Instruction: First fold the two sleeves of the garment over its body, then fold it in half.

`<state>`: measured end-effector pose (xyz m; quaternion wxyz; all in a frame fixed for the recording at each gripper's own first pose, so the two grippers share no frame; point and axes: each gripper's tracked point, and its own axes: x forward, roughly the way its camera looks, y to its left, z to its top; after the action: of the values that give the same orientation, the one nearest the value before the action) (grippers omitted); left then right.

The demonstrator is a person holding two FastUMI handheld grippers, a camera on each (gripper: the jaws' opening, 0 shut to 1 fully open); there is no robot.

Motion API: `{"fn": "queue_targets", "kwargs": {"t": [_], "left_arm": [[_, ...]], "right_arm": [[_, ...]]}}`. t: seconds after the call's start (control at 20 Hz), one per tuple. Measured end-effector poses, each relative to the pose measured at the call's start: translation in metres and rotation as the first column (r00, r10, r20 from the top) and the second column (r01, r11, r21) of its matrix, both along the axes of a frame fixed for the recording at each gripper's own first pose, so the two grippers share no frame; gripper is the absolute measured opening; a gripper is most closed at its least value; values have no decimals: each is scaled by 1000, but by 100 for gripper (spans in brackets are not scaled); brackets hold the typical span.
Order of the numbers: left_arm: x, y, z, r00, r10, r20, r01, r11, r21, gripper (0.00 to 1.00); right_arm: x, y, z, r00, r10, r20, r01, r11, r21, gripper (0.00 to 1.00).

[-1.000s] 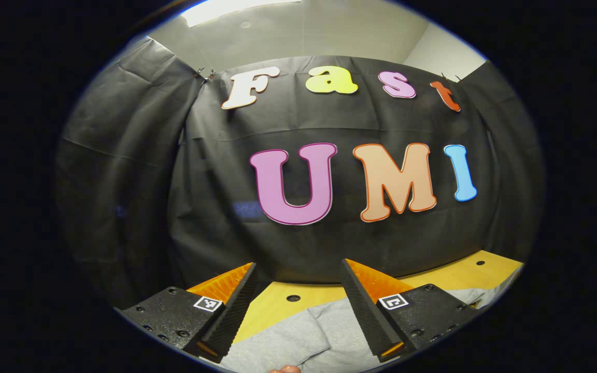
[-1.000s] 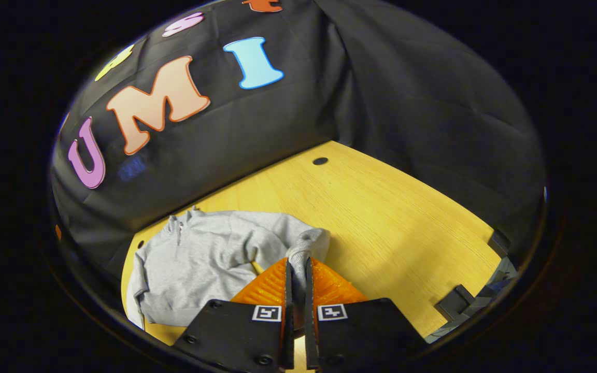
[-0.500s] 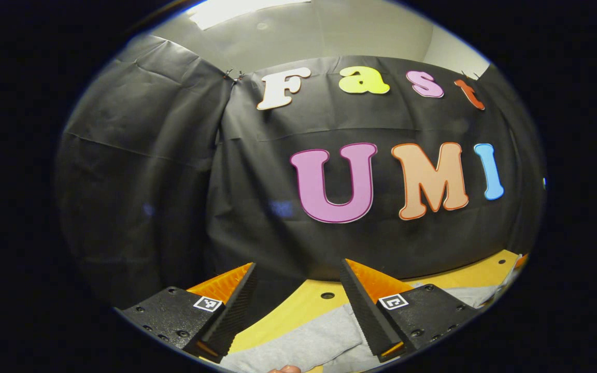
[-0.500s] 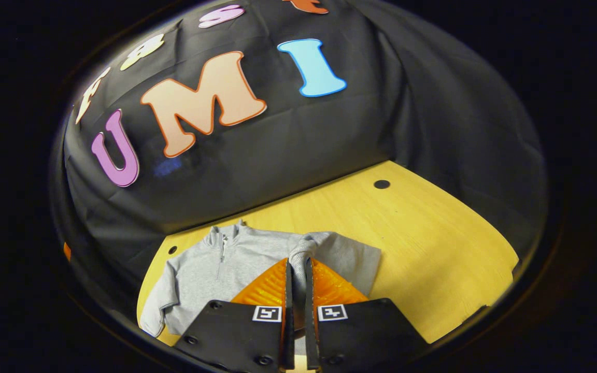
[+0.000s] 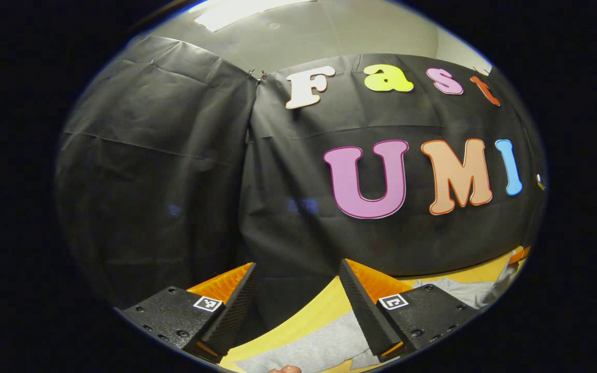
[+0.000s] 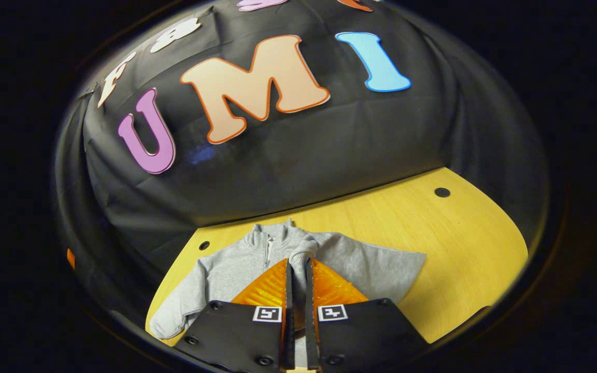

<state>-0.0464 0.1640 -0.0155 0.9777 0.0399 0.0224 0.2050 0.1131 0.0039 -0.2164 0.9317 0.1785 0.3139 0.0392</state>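
Observation:
A grey zip-neck sweatshirt (image 6: 236, 267) lies flat on the yellow wooden table (image 6: 433, 248), collar toward the booth wall. My right gripper (image 6: 297, 267) is shut on the cuff of one sleeve (image 6: 301, 248), holding it over the garment's chest. The other sleeve (image 6: 174, 316) lies stretched out toward the lower left of the right gripper view. In the left gripper view my left gripper (image 5: 296, 274) stands open with nothing between its fingers, raised above a strip of the grey cloth (image 5: 309, 347) at the table's near edge.
Black cloth walls close the table at the back and both sides. Small round holes (image 6: 441, 192) mark the tabletop near the rear. Bare wood lies to the right of the sweatshirt. A fingertip (image 5: 284, 369) shows at the bottom of the left gripper view.
My right gripper has carried the sleeve cuff from beside the garment to over its chest, near the collar. The left gripper has swung leftward, staying open.

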Motion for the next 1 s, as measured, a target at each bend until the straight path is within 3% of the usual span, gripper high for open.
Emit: {"fn": "queue_targets", "kwargs": {"t": [0.45,1.0], "left_arm": [[-30,49,-8,996,89,-28,-89,996,2,96],[-70,100,-23,982,166,-93,-162,985,50,96]], "right_arm": [[27,134,-15,975,221,-19,-220,974,48,11],[30,255,-92,937,313,-158,-302,949,91,11]]}}
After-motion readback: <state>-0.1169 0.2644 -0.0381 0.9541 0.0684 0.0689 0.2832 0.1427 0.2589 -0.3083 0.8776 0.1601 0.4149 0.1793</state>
